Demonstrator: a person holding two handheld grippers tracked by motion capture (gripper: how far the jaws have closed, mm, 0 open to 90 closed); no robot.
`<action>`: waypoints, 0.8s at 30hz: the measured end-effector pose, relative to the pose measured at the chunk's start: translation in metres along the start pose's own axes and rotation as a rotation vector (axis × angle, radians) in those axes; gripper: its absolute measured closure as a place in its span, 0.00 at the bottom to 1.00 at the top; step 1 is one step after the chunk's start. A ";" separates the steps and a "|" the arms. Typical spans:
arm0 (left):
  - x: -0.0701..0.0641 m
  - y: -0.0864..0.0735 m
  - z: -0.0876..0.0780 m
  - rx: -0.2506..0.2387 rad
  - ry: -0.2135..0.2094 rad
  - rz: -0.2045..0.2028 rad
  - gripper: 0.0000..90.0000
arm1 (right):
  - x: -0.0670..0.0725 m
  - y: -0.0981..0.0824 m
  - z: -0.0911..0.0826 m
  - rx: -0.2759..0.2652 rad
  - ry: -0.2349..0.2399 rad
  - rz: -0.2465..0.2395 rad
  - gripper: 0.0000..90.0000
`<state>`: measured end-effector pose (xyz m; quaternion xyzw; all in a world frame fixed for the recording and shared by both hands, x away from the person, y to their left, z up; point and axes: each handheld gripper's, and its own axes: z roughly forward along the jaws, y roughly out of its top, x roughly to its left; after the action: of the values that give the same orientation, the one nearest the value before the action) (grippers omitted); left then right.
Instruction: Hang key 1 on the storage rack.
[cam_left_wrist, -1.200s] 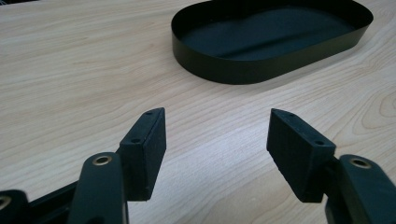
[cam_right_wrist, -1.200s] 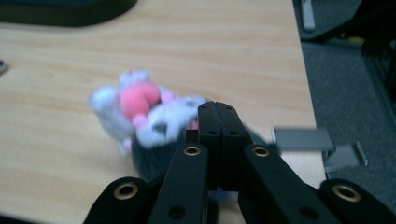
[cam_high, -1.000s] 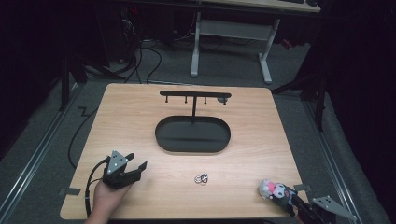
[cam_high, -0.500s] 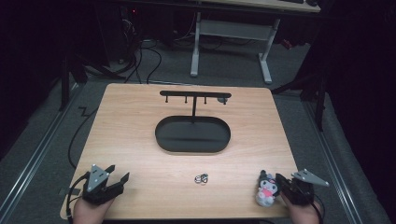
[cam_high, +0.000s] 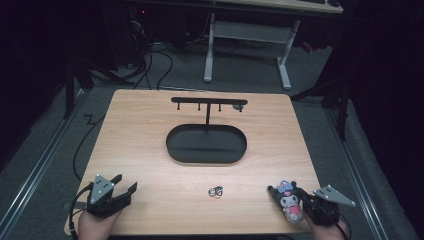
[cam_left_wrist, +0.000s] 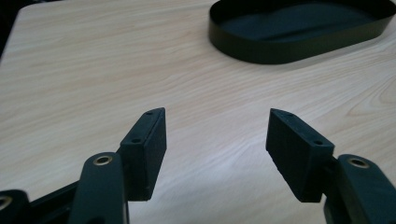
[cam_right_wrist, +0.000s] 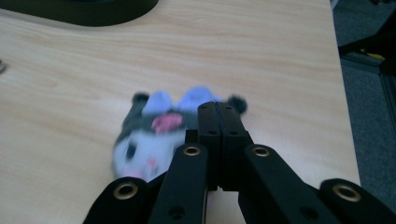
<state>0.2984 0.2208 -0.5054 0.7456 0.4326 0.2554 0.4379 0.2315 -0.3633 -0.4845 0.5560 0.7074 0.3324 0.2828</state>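
Right gripper view: plush toy (cam_right_wrist: 154, 135) beside right gripper (cam_right_wrist: 217, 109).
Jaws pressed together, toy touching their left side; left gripper (cam_left_wrist: 215, 135) spread.

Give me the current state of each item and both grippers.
Left gripper: open, holding nothing.
Right gripper: jaws shut together, plush toy beside them.
Plush toy: lying on table.
Black oval tray: empty.
Hook stand: upright, hooks bare.
Metal rings: loose on table.
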 end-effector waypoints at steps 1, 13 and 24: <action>-0.002 0.002 0.003 0.002 -0.007 0.006 0.43 | 0.000 -0.006 -0.009 -0.007 0.003 0.012 1.00; -0.015 0.012 0.021 0.002 -0.065 0.040 0.43 | 0.016 -0.038 -0.044 -0.002 0.013 0.050 1.00; 0.003 -0.006 -0.005 0.012 0.013 -0.017 0.43 | -0.001 0.001 0.027 0.038 0.021 0.012 1.00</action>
<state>0.2932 0.2267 -0.5076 0.7428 0.4433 0.2538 0.4329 0.2531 -0.3604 -0.5001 0.5619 0.7131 0.3266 0.2627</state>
